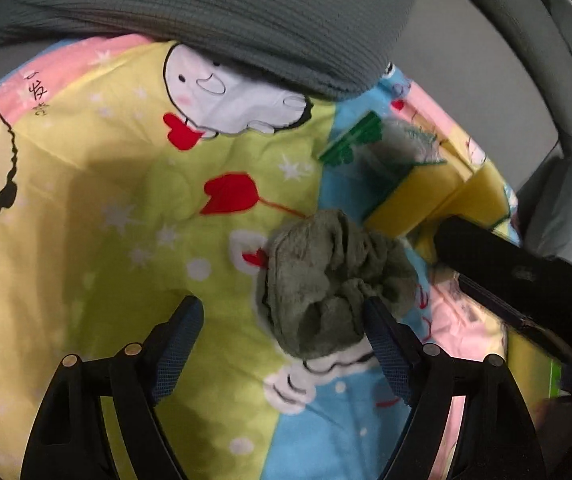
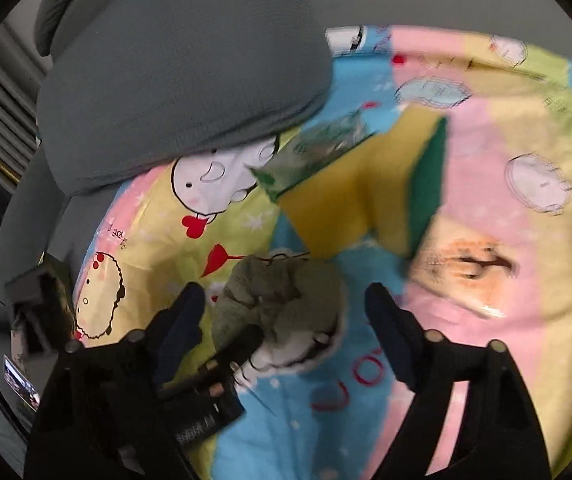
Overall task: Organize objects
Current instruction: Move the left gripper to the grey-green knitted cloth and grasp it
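A crumpled grey-green cloth [image 1: 326, 280] lies in a loose heap on a bed covered by a bright cartoon-print sheet [image 1: 105, 200] in yellow, pink and blue panels. The cloth looks soft and fuzzy, like a small towel or a sock bundle, bunched into folds with a deep crease across its middle; which of the two it is cannot be told. It sits where a yellow panel meets a blue one, partly over a white cartoon figure.

The left gripper [image 1: 281, 316] stands open above the sheet, its jaws wide apart. Its right-hand fingertip is at the cloth's lower right edge, while the other is well clear on the yellow panel; nothing is clamped.

The right gripper [image 2: 286, 308] is open too, jaws spread, with the cloth [image 2: 281, 296] lying ahead between them and no pad pressing on it. In this blurred view the left gripper's fingertip reaches the cloth from the lower left.

Just beyond the cloth lie two yellow sponges with green scouring faces [image 1: 418, 188]. A ribbed grey-green pillow [image 1: 225, 16] rests at the head of the sheet.
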Action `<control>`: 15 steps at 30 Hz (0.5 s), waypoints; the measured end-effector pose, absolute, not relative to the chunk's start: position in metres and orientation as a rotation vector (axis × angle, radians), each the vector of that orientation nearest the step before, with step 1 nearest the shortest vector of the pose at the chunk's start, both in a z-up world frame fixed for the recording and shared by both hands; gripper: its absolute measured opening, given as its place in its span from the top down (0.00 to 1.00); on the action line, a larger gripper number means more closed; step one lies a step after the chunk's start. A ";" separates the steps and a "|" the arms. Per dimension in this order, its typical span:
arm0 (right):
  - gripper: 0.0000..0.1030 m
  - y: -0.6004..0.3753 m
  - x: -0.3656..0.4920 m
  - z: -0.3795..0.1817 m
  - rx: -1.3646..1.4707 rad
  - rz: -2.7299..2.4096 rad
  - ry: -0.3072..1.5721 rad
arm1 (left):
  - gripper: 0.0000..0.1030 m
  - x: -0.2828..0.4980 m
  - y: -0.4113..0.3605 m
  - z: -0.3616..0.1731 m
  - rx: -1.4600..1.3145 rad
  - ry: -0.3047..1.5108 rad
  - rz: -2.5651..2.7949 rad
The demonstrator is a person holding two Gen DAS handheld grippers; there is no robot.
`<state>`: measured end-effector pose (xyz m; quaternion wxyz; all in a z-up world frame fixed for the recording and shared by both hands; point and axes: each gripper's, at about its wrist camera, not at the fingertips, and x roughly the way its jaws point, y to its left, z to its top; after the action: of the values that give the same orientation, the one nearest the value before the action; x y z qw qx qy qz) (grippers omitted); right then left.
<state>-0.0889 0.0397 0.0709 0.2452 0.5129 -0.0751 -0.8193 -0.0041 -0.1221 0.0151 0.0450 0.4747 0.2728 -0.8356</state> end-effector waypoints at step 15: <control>0.81 0.021 -0.101 0.026 1.499 -2.144 -0.213 | 0.75 -0.001 -0.108 0.023 1.499 0.815 -2.710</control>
<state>-0.1013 0.0207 0.0263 0.2556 0.5522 -0.0784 -0.7897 -0.0013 -0.1083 0.0227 -0.0303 0.4679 0.2545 -0.8458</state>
